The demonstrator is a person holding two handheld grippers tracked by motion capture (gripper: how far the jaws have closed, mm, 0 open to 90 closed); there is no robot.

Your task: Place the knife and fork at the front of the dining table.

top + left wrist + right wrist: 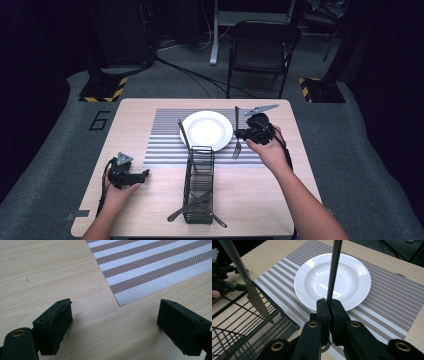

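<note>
My right gripper is shut on a metal fork that hangs upright over the right part of the striped placemat, tines down, just right of the white plate. In the right gripper view the jaws pinch the fork's handle, which rises in front of the plate. My left gripper rests low at the table's left with nothing between its jaws. In the left gripper view it stands open over bare wood beside a corner of the placemat.
A black wire basket stands in front of the plate. A knife leans out of its far end, and other cutlery lies across its near end. The knife blade stands close to my right gripper's left. A folding chair stands beyond the table.
</note>
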